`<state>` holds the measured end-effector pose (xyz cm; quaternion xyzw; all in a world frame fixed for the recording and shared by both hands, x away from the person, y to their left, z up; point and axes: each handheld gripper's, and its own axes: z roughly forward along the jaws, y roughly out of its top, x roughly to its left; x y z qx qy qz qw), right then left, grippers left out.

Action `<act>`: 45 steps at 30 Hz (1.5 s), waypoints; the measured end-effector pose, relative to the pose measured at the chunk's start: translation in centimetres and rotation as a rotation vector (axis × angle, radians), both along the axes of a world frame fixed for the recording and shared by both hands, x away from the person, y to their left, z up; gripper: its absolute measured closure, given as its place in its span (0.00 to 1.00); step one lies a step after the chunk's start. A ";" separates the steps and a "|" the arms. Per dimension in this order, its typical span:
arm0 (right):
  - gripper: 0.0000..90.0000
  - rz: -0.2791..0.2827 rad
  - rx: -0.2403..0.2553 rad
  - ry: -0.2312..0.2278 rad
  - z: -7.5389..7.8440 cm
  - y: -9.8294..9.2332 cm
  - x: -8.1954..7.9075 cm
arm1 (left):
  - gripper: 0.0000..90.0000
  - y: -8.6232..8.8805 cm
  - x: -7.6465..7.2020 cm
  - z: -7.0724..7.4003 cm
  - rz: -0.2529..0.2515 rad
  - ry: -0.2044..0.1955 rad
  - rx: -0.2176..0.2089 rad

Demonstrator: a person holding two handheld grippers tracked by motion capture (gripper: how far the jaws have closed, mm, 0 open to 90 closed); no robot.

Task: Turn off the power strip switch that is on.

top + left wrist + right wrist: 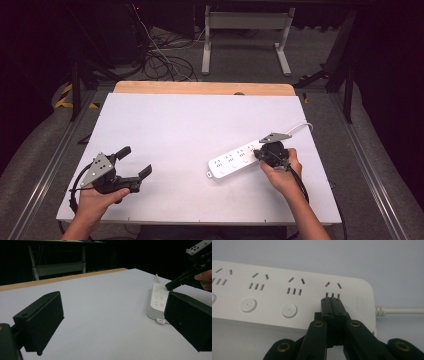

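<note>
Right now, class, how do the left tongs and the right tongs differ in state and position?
The left tongs stand wide open, while the right tongs are shut, jaws pressed together. The left tongs hover over bare table, apart from the power strip; the right tongs' tips rest on the strip by its cord-end socket. Both are black and hand-held.

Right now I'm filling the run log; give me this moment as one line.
right gripper: shut, tips on power strip at cord-end button | left gripper: open, holding nothing | white table
</note>
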<state>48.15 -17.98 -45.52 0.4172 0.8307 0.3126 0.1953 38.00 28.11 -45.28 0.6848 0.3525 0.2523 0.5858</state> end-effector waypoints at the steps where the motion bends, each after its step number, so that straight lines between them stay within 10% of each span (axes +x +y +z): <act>1: 1.00 0.001 -0.001 0.000 0.0 0.0 0.0 | 0.03 0.0 0.0 0.0 0.001 0.003 0.002; 45: 1.00 -0.004 0.011 0.008 0.0 -0.1 0.1 | 0.03 0.1 0.1 0.0 -0.005 0.002 0.004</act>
